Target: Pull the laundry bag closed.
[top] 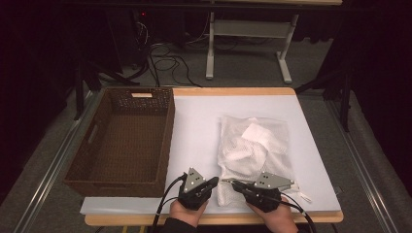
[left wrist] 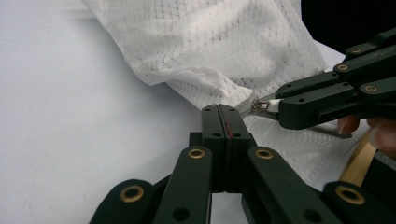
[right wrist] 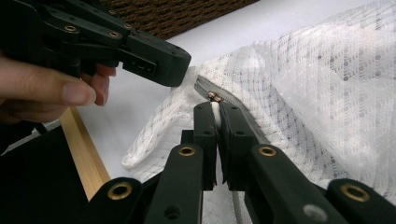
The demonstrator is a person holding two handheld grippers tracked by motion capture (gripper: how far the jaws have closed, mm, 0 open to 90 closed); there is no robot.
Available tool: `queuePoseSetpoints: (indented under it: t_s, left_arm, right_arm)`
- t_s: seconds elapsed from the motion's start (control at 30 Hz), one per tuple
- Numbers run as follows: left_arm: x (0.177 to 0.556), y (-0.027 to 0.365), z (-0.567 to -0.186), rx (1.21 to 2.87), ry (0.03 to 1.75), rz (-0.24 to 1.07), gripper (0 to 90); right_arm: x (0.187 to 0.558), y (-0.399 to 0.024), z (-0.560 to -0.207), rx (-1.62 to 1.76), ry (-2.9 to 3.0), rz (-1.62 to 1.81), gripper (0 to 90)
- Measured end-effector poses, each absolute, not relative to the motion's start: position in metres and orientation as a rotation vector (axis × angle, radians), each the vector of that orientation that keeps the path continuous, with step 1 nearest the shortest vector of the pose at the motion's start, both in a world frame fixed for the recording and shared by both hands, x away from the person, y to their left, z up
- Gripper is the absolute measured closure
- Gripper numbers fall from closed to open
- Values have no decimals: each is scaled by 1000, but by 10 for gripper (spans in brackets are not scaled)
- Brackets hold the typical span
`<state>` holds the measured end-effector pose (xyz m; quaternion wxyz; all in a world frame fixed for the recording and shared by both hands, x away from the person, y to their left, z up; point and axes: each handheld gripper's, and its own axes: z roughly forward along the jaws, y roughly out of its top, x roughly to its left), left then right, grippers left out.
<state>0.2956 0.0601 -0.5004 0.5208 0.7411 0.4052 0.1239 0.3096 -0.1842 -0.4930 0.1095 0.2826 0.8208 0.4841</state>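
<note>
A white mesh bag (top: 252, 145) with white cloth inside lies on the white sheet (top: 199, 126), right of centre. Both grippers meet at its near left corner. My left gripper (top: 214, 181) comes in from the left, its jaws shut on the bag's corner fabric (left wrist: 232, 103) beside the zipper's end. My right gripper (top: 230, 182) points left and is shut on the white zipper pull (right wrist: 215, 108), where the grey zipper (right wrist: 243, 114) begins. In the left gripper view the right gripper (left wrist: 273, 105) holds the pull just right of my own jaws.
A brown wicker basket (top: 167, 141) stands on the left half of the table, close to the left hand. The table's wooden front edge (top: 223, 218) runs just under both hands. Beyond the table, cables and a desk frame (top: 248, 43) are on the floor.
</note>
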Motion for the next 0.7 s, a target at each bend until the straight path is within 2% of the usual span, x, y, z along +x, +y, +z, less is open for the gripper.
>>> queuePoseSetpoints:
  t_s: [0.07, 0.17, 0.23, 0.3, 0.33, 0.43, 0.7]
  left_arm:
    - [296, 59, -503, 1779, 971, 281, 882]
    - [299, 56, -506, 1780, 962, 249, 678]
    - [302, 53, -508, 1793, 946, 230, 634]
    - [304, 51, -509, 1795, 925, 203, 663]
    - [304, 51, -509, 1795, 914, 196, 732]
    - [303, 50, -508, 1802, 899, 203, 861]
    - [301, 53, -505, 1804, 904, 225, 876]
  right_arm:
    - [310, -185, -493, 822, 2409, 1427, 878]
    - [310, -186, -491, 827, 2403, 1437, 878]
    - [310, -186, -491, 821, 2403, 1446, 878]
    - [309, -185, -491, 815, 2405, 1445, 878]
    - [309, -185, -491, 815, 2408, 1440, 878]
    - [309, -185, -493, 828, 2408, 1426, 878]
    - [311, -187, -492, 826, 2408, 1416, 878]
